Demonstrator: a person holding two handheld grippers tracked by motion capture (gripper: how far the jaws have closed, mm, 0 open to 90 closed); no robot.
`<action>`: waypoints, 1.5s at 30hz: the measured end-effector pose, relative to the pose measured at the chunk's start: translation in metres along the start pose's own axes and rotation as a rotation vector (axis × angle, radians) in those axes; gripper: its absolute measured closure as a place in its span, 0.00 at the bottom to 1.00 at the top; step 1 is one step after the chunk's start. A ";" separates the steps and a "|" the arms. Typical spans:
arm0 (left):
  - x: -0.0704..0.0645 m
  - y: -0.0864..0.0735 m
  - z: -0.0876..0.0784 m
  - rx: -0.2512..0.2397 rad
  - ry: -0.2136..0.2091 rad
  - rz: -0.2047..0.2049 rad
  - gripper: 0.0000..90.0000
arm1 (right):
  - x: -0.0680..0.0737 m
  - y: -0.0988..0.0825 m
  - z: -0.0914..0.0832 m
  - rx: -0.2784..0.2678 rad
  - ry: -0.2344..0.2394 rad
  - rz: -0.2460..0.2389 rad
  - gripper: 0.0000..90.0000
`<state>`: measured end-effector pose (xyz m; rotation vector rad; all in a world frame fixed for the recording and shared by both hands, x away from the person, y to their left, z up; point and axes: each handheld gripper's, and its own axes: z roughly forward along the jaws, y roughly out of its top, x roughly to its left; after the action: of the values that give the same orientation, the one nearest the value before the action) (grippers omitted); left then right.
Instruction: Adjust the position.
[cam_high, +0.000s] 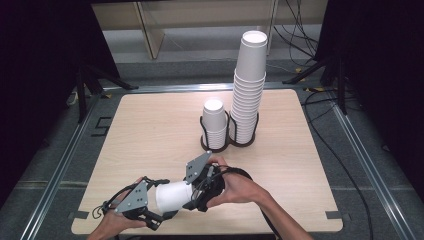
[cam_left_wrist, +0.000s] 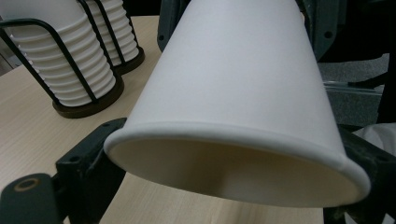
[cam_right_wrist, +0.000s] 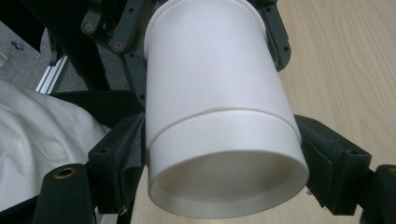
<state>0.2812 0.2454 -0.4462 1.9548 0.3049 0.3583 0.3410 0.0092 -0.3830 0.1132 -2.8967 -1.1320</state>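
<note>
A white paper cup (cam_high: 172, 196) lies on its side in the air near the table's front edge, held between both grippers. My left gripper (cam_high: 159, 202) is shut on its rim end; in the left gripper view the open mouth of the cup (cam_left_wrist: 233, 84) faces the camera, with the left gripper (cam_left_wrist: 229, 158) holding a black jaw on each side. My right gripper (cam_high: 192, 195) is shut on the base end. In the right gripper view the recessed bottom of the cup (cam_right_wrist: 210, 70) faces the camera between the right gripper (cam_right_wrist: 222, 158) jaws. A faint step rings the cup wall.
Mid-table stands a black wire holder (cam_high: 227, 142) with a short stack of cups (cam_high: 215, 125) and a tall stack (cam_high: 248, 85). The same stacks (cam_left_wrist: 60, 60) sit close beyond the held cup. Cables lie on the floor at the right. White cloth (cam_right_wrist: 37, 135) shows beside the jaws.
</note>
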 end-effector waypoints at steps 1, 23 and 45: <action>-0.001 0.000 -0.001 0.023 0.013 0.008 0.11 | 0.000 0.000 0.000 0.005 -0.003 -0.002 0.25; -0.001 -0.001 0.000 0.025 -0.019 0.003 0.11 | 0.004 -0.001 0.007 0.032 0.015 -0.033 0.26; 0.009 -0.003 -0.007 -0.168 -0.012 -0.154 0.07 | -0.004 -0.002 -0.016 -0.127 0.009 0.001 0.27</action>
<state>0.2864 0.2556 -0.4455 1.7566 0.4024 0.2633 0.3456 -0.0026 -0.3728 0.1132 -2.8073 -1.3081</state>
